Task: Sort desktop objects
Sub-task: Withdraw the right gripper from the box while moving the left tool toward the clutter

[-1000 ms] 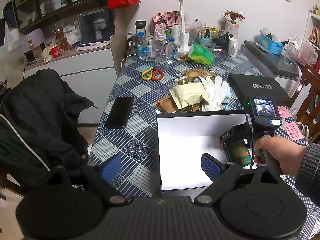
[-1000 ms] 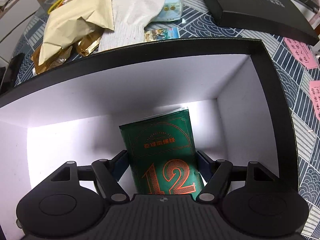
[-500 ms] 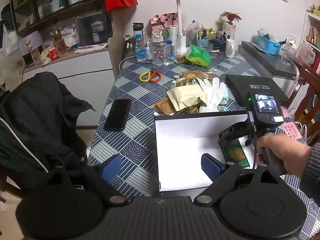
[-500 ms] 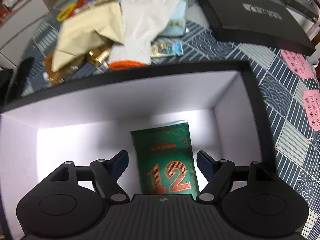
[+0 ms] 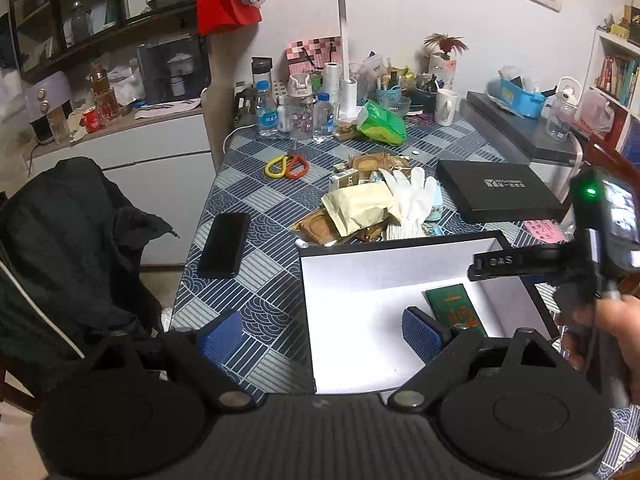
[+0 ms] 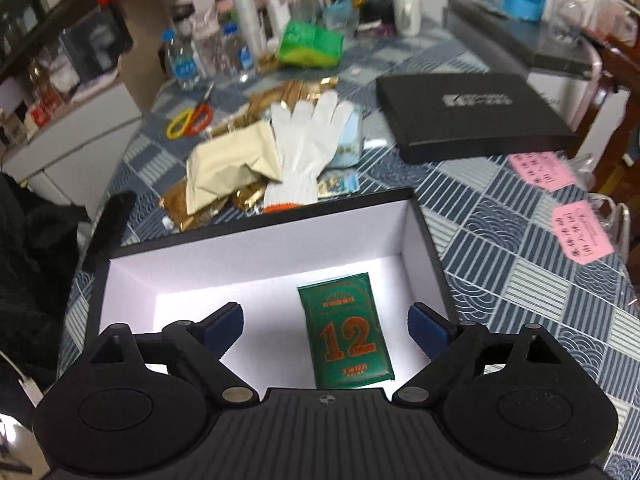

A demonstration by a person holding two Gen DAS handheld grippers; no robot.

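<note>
Right wrist view looks down over the right tool (image 6: 326, 330), whose blue pads stand spread wide with nothing between them, hanging above the white-lined box (image 6: 428, 236). Just ahead of and below that tool, slightly toward its right pad, a green packet (image 6: 346, 334) marked 12 lies flat on the box floor, clear of both pads. Beyond the box's far wall, straight ahead of the tool, a loose heap waits on the desk (image 6: 520, 280): a white glove (image 6: 306, 152), a beige pouch (image 6: 228, 168) and gold wrappers (image 6: 178, 204); the black lid (image 6: 468, 116) lies ahead to the right. From the left wrist view, the left tool (image 5: 322, 334) is also spread and empty, its right pad over the box's near edge and its left pad over bare desk. I judge the packet's placing to be settled and the heap still unsorted; a further pick would call for reaching over the far wall and closing squarely on one item, since glove and pouch overlap.
</note>
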